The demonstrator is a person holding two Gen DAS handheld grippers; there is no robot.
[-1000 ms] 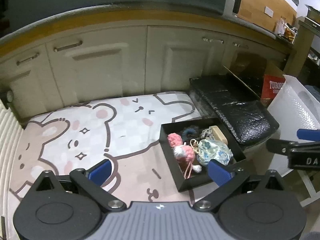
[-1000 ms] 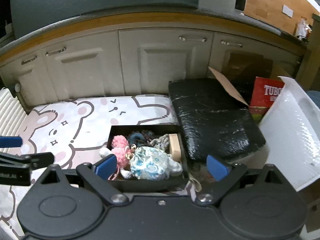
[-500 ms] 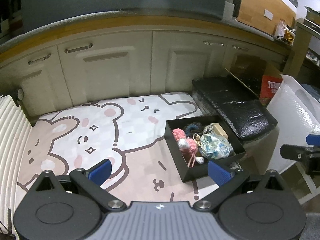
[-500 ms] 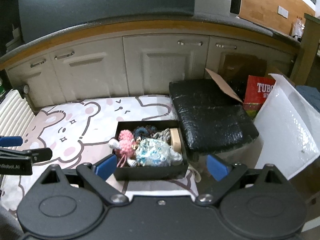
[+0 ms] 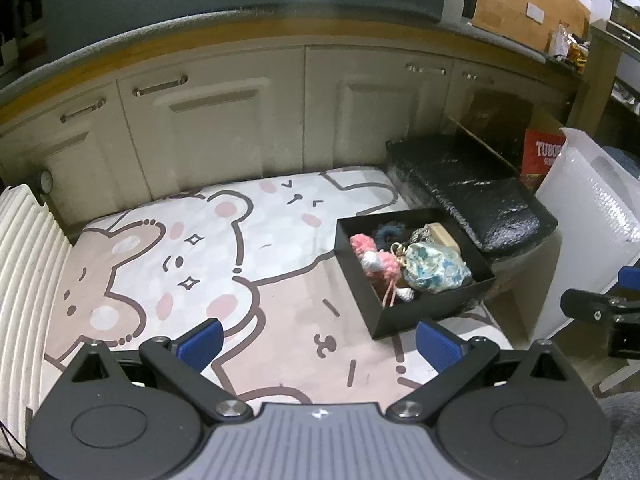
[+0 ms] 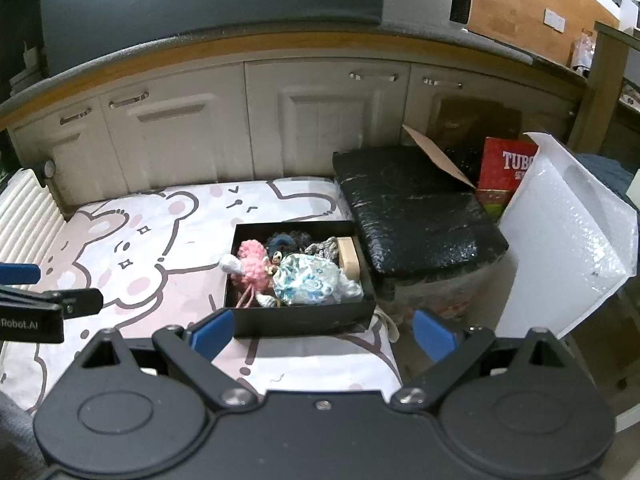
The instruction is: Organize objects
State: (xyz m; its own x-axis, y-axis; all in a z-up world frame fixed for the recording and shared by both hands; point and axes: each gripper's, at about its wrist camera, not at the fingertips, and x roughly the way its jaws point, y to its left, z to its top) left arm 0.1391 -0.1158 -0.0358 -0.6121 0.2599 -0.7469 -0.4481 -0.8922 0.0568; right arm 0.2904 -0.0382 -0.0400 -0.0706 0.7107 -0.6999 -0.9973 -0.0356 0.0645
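Note:
A black open box (image 5: 424,316) (image 6: 300,320) sits on the right part of a cartoon bear mat (image 5: 200,264) (image 6: 160,256). In it lie a pink crochet toy (image 5: 378,262) (image 6: 254,266), a blue floral pouch (image 5: 434,268) (image 6: 310,280), a dark scrunchie (image 6: 286,240) and a tan block (image 6: 349,258). My left gripper (image 5: 318,342) is open and empty, above the mat, left of the box. My right gripper (image 6: 323,330) is open and empty, above the box's near wall.
White cabinet doors (image 5: 224,120) run along the back. A black wrapped cushion (image 6: 416,216) lies right of the box, with a red carton (image 6: 506,168) and a white bubble mailer (image 6: 568,232) beyond. A white ribbed radiator (image 5: 24,264) stands at the left.
Both grippers have pulled back and up from the box; it looks smaller and more of the mat shows. Both stay open and empty.

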